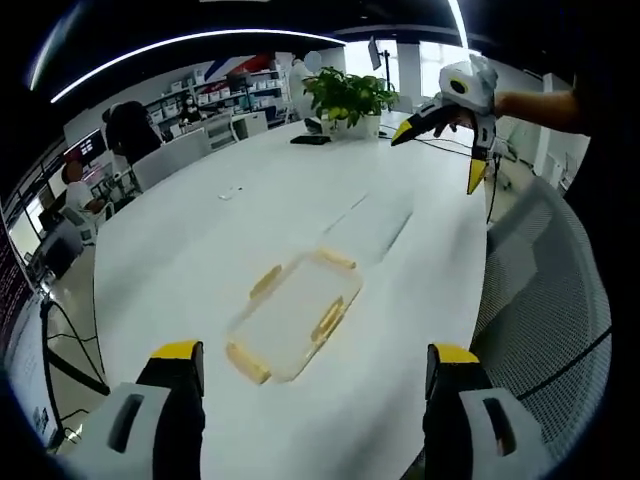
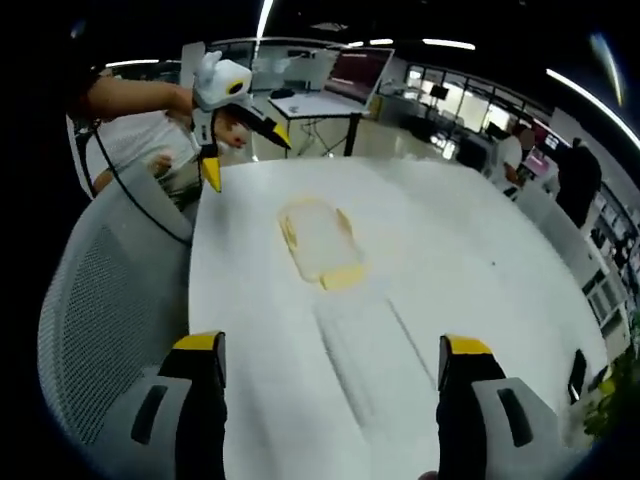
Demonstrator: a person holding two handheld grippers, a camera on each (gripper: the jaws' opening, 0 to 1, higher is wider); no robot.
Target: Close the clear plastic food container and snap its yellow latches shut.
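A clear plastic container (image 1: 295, 315) with yellow latches (image 1: 328, 320) on its sides lies flat on the white table (image 1: 200, 250). Just beyond it lies a faint clear rectangle (image 1: 370, 225), possibly its lid. My left gripper (image 1: 315, 355) hovers open above the table's near edge, with the container ahead of its jaws. My right gripper (image 1: 440, 155) hangs open in a hand over the far side. In the right gripper view the container (image 2: 320, 240) lies past the clear rectangle (image 2: 365, 340), my right gripper (image 2: 332, 345) is open, and my left gripper (image 2: 246, 155) is open beyond.
A grey mesh chair (image 1: 550, 300) stands at the table's edge, seen also as a chair (image 2: 110, 300) in the right gripper view. A potted plant (image 1: 350, 95) and a flat black object (image 1: 310, 140) sit at the far end. People and desks are in the background.
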